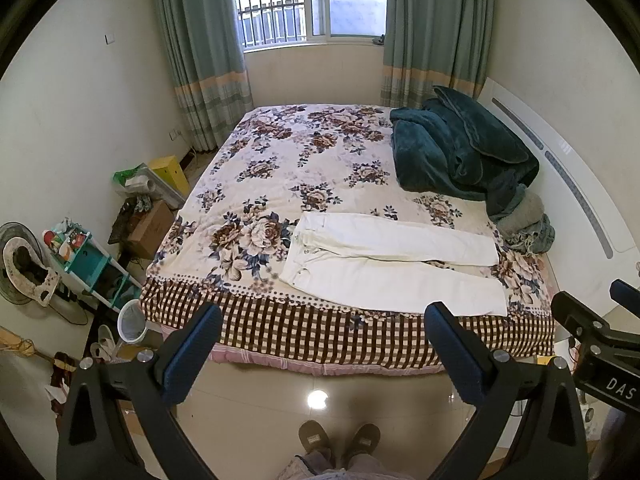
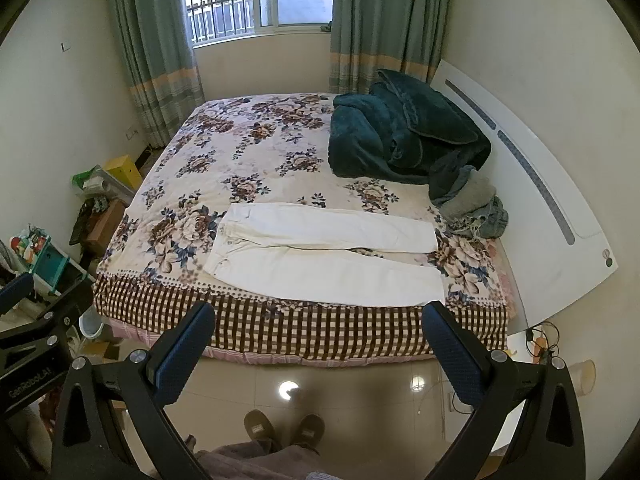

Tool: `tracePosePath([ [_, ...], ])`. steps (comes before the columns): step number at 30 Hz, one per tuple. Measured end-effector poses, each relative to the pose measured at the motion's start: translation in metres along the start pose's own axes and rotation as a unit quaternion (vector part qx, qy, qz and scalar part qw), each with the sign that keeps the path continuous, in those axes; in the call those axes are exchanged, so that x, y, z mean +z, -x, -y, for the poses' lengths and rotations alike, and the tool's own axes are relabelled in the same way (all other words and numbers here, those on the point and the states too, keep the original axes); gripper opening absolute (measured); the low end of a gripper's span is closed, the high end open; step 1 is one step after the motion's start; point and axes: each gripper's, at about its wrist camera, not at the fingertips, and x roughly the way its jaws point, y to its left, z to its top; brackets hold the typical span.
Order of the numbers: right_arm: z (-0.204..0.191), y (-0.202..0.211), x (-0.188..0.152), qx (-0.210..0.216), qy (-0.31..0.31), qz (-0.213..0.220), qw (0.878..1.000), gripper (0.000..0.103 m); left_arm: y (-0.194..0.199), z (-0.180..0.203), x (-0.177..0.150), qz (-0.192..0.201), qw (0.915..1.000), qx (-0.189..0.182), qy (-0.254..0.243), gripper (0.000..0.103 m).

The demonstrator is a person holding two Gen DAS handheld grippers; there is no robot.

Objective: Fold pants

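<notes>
White pants (image 1: 394, 264) lie flat on the floral bedspread near the bed's front edge, waist to the left, both legs running right, side by side. They also show in the right wrist view (image 2: 324, 258). My left gripper (image 1: 322, 320) is open and empty, held above the floor in front of the bed, short of the pants. My right gripper (image 2: 318, 318) is open and empty, likewise in front of the bed edge. The right gripper's body (image 1: 600, 344) shows at the right of the left wrist view.
A dark green blanket (image 2: 404, 136) and grey clothes (image 2: 476, 210) are piled at the bed's right back by the white headboard (image 2: 540, 184). Boxes, a small teal shelf (image 1: 90, 264), a fan and a bin (image 1: 132, 322) crowd the floor left of the bed. My slippered feet (image 1: 340, 438) stand on the glossy tiles.
</notes>
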Motion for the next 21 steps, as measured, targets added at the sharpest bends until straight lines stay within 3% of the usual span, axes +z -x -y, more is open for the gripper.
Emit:
tracePosePath([
  [15,-0.002,-0.007,-0.004,0.005,-0.001,0.000,1.000,0.103,0.005,-0.010,0.002,0.000,1.0000,0.000,0.003,0.103],
  [21,0.021,-0.048,0.006,0.011,-0.046,0.002,0.999,0.103,-0.008,-0.023,0.015,0.014,0.9996,0.019,0.018,0.103],
])
